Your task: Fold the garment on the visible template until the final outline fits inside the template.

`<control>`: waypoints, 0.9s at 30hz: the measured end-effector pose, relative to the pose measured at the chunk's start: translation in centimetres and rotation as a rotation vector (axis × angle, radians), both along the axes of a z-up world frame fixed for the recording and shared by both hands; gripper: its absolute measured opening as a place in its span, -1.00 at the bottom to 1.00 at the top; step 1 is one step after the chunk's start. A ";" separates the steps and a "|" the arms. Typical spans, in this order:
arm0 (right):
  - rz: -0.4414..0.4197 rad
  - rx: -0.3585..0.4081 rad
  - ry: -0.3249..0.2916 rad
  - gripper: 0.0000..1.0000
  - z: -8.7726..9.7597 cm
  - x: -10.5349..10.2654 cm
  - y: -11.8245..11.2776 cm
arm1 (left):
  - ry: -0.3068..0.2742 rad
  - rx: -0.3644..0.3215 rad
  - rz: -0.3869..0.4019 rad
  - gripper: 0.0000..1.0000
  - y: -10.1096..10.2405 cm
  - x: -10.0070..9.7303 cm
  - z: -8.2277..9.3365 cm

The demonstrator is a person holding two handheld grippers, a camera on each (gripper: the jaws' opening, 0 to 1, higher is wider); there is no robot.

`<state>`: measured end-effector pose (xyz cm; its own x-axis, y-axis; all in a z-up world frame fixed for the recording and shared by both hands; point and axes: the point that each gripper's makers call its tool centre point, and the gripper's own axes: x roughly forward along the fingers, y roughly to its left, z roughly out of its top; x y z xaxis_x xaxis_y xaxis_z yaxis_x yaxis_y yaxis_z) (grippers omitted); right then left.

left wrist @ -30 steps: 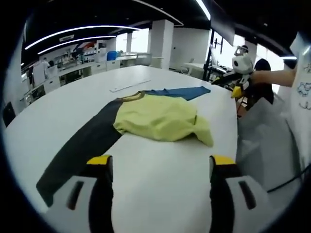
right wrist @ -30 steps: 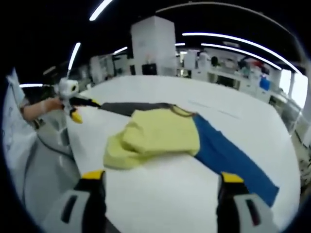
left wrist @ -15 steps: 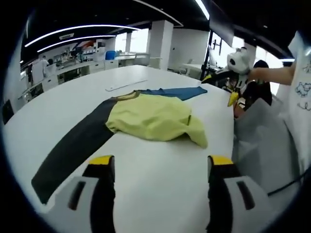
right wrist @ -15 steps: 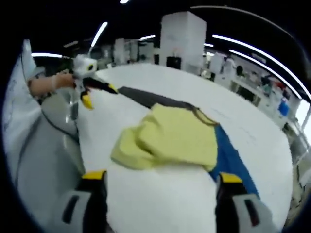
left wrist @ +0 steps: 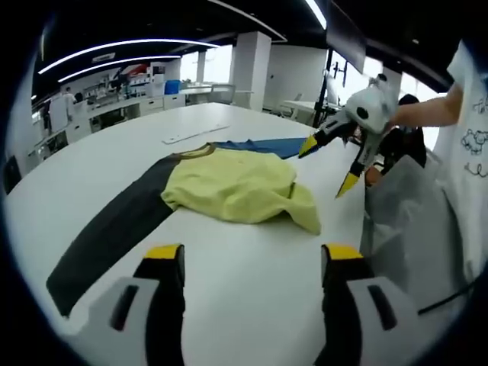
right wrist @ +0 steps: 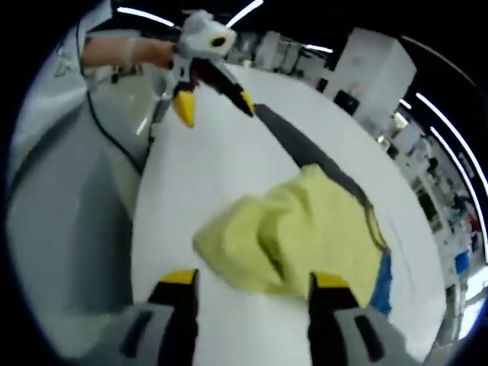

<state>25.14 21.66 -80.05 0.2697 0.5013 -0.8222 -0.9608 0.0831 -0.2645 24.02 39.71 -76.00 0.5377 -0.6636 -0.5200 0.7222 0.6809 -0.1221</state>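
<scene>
White tabletop (left wrist: 252, 290) fills the foreground of the left gripper view, with an open workshop of benches, pillars and strip lights behind it. Nearest to that camera, the left gripper (left wrist: 252, 263) has its yellow-tipped jaws spread wide over bare table, holding nothing.

A little farther on lies the yellow garment (left wrist: 236, 191), bunched and partly folded, one loose corner trailing toward the table's near edge. Under it runs the template: a dark strip (left wrist: 107, 232) reaching out to one side and a blue strip (left wrist: 263, 145) showing beyond the cloth. The garment sits across the middle, covering the point where the two colours meet.

Farther still, the right gripper (left wrist: 328, 164) hangs in the air above the table edge, jaws parted and empty, just beside the blue strip. In its own view the right gripper (right wrist: 248, 282) looks down on the near edge of the garment (right wrist: 305, 236), jaws apart.

As a judgement, the fold is not finished: the cloth is lumpy and its trailing corner spills off the strips onto white table. The main risk is a pinch that catches several layers at once, which would drag the whole bundle sideways off the template rather than turn one flap. A pull toward the table edge could also slide cloth over the side.
</scene>
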 end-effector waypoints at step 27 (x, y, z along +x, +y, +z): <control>-0.062 0.035 0.119 -1.00 -0.9 0.9 3.7 | 0.044 -0.067 0.040 0.34 0.8 -2.3 -0.8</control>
